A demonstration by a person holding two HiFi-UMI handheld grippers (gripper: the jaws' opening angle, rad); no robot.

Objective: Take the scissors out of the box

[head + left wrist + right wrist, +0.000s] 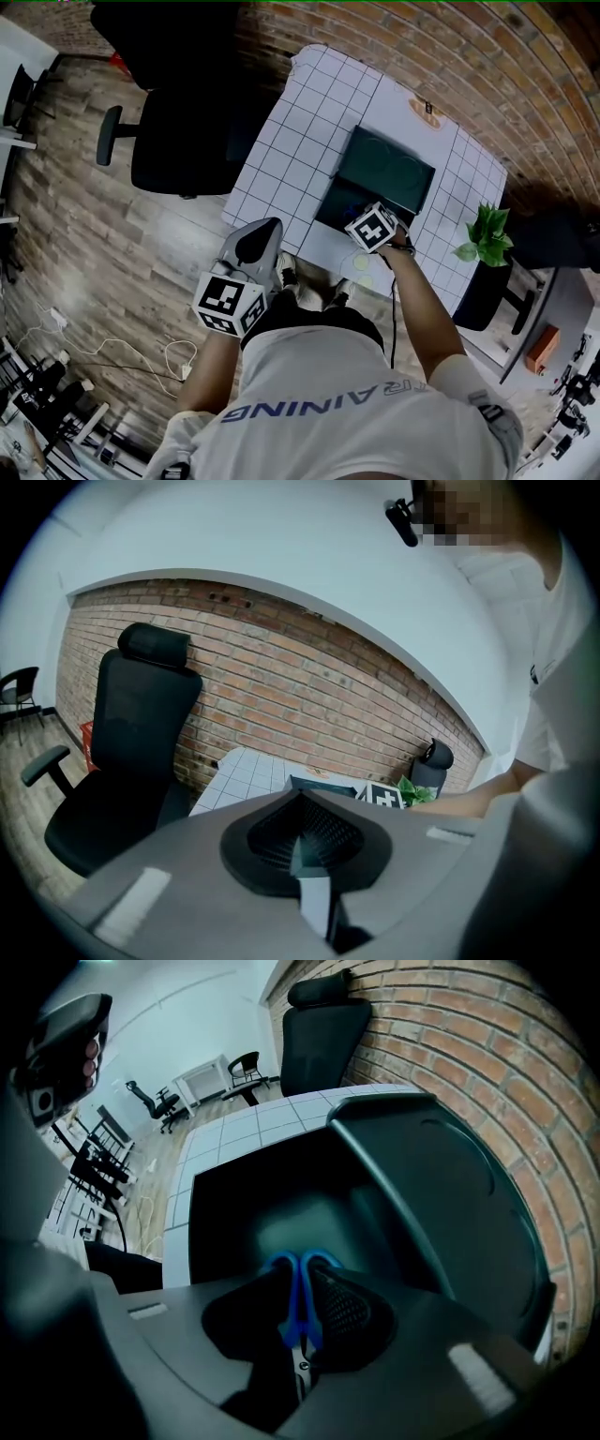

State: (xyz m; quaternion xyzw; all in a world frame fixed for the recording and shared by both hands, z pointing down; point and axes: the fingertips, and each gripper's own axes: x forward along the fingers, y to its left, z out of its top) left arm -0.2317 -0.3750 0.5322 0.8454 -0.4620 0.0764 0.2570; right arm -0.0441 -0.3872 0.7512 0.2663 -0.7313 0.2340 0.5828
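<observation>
Blue-handled scissors [298, 1296] lie inside the dark box [234, 1213], whose lid [441, 1185] stands open behind it. In the right gripper view my right gripper [300, 1286] points steeply down into the box, shut on the scissors' handles, with the pivot and blades running back between the jaws. The head view shows the box [339, 208] with its raised lid [386, 171] on the white gridded table [300, 122], and the right gripper [367, 223] reaches into it. My left gripper [265, 227] hangs off the table's near-left corner, shut and holding nothing [307, 844].
A black office chair [178, 141] stands left of the table, against the brick wall [450, 56]. A potted plant [487, 234] sits at the table's right edge. A pale round object [364, 263] lies near the front edge, and a small orange item [424, 108] at the back.
</observation>
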